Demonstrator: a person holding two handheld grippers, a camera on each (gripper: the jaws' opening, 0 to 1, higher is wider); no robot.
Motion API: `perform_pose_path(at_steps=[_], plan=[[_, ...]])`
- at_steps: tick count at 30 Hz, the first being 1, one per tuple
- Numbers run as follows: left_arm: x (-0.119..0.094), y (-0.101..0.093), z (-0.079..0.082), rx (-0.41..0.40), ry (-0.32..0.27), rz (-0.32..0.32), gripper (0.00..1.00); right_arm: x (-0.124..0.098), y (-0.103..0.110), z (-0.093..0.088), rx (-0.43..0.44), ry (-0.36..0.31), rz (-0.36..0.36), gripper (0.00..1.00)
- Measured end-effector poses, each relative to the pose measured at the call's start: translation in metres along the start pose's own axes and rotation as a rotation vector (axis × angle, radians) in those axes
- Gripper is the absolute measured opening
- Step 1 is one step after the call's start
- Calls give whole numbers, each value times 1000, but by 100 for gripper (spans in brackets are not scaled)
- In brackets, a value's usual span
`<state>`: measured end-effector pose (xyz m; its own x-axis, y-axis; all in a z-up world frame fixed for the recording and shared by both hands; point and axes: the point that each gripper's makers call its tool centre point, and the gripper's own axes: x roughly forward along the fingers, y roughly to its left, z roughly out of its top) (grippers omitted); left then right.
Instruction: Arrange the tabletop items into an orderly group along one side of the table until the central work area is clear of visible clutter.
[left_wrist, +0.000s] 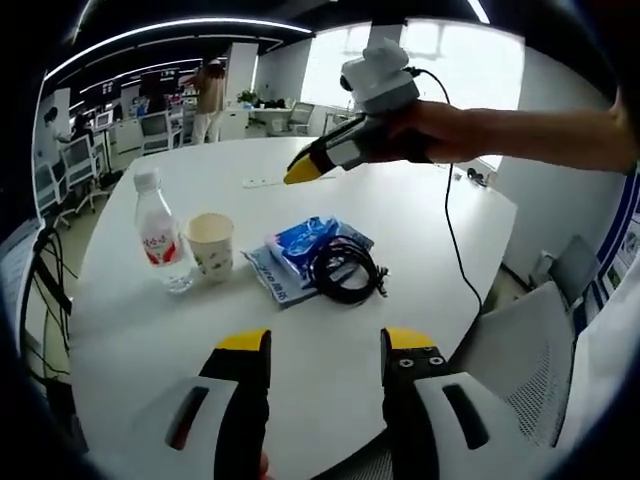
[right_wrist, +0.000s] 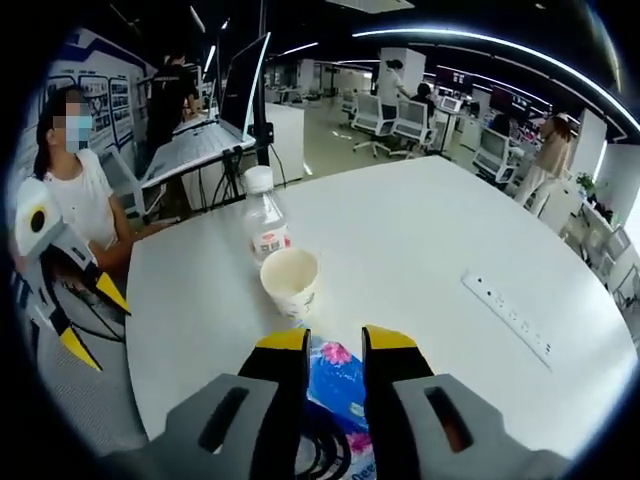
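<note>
Bottle, cup, packet and cable grouped on the round white desk (left_wrist: 400, 215)

The water bottle (left_wrist: 158, 232) stands beside the paper cup (left_wrist: 211, 244), the blue tissue packet (left_wrist: 303, 244) near them with the coiled black cable (left_wrist: 343, 268) lying on it, all toward the desk's near edge; the left gripper (left_wrist: 326, 342) hangs apart and empty; the right gripper (right_wrist: 335, 340), jaws slightly parted and gripping nothing, hovers over the packet.

In the left gripper view, the bottle (left_wrist: 160, 238), cup (left_wrist: 211, 243), packet (left_wrist: 303, 243) and cable (left_wrist: 345, 268) sit in a row on the table (left_wrist: 400, 215).
</note>
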<state>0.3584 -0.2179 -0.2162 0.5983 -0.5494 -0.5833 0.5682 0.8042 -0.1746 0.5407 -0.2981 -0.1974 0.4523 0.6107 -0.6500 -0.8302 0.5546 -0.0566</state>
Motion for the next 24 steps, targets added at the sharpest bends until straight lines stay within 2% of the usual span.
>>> perform_pose_path(at_steps=[8, 18, 24], plan=[[7, -2, 6, 35, 8, -24, 43, -34, -20, -32, 70, 7, -68, 18], [24, -11, 19, 60, 14, -67, 43, -81, -40, -88, 156, 35, -149, 18], [30, -16, 26, 76, 12, -88, 43, -108, -46, -112, 200, 36, -195, 17]])
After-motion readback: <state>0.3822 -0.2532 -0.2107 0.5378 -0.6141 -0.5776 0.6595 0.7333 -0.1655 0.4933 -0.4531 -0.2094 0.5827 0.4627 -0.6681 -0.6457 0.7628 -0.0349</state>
